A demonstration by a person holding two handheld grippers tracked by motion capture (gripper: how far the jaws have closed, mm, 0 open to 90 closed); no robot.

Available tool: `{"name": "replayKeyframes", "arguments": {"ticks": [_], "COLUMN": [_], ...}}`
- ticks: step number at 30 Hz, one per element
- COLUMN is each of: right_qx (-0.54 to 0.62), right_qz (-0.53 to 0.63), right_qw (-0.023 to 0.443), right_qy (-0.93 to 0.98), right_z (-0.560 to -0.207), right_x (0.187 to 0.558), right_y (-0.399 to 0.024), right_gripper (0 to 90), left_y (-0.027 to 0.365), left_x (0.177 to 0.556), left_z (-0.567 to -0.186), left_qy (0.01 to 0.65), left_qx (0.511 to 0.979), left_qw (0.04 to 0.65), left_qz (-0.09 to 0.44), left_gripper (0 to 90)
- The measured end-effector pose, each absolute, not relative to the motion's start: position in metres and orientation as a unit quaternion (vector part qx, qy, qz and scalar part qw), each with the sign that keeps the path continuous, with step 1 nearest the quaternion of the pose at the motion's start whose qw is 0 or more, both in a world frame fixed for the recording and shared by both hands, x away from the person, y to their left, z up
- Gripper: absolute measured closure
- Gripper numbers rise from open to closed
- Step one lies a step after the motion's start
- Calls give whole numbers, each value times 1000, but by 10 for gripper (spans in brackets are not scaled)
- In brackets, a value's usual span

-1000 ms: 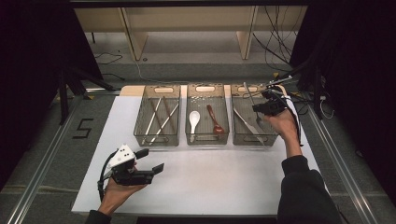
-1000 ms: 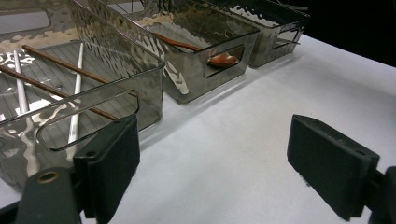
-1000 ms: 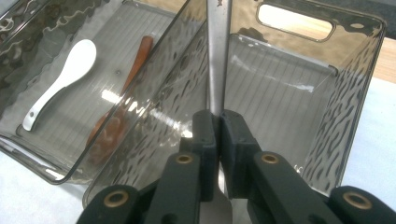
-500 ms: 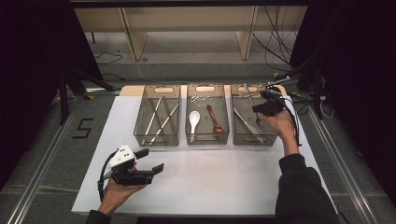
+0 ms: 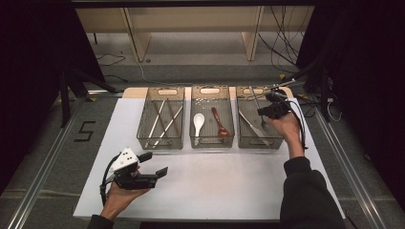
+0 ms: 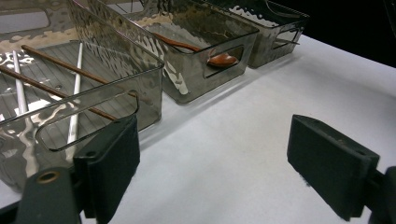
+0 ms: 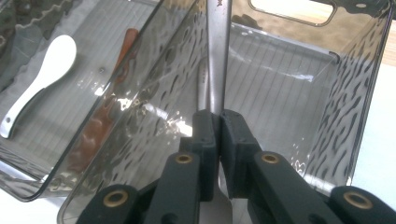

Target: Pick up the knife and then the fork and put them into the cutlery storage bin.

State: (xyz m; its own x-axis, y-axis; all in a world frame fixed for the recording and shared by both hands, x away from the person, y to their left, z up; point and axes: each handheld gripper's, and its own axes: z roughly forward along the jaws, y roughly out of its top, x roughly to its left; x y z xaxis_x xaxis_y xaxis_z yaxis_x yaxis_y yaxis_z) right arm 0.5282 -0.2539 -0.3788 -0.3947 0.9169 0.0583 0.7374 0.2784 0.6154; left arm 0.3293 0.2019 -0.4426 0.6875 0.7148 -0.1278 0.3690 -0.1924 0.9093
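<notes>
Right tongs [image 7: 219,140]: clamped on a long flat silver metal utensil [image 7: 218,56] | where: over the right see-through grey plastic bin [image 5: 244,136] | left tongs [image 6: 215,163]: wide apart, empty, above white worktop [image 5: 229,176] | step: putting utensil in bin | next: lower gently, then let go

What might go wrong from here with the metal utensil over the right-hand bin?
The right tongs pinch the flat metal utensil on a narrow stretch of its handle, so it may swivel or slip out. It hangs over the right bin, near the knife lying inside; dropped, it could land askew on that or knock the bin's wall.
</notes>
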Motion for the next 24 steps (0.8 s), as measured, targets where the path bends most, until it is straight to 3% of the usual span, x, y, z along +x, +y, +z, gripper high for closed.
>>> {"name": "replayKeyframes", "arguments": {"ticks": [16,19,24], "right_qx": [547,549,546], "right_qz": [276,283,287], "right_qw": [145,147,144], "right_qy": [777,773,774], "right_z": [-386,-383,-380], "right_x": [530,530,529], "right_y": [-257,-257,-258], "right_gripper": [829,746,698], "left_y": [202,202,202], "left_x": [329,329,329], "left_z": [-442,-442,-442], "left_qy": [359,359,359], "left_qx": [754,755,755], "left_qw": [524,524,524], "left_qz": [164,164,164], "left_gripper": [168,168,168]}}
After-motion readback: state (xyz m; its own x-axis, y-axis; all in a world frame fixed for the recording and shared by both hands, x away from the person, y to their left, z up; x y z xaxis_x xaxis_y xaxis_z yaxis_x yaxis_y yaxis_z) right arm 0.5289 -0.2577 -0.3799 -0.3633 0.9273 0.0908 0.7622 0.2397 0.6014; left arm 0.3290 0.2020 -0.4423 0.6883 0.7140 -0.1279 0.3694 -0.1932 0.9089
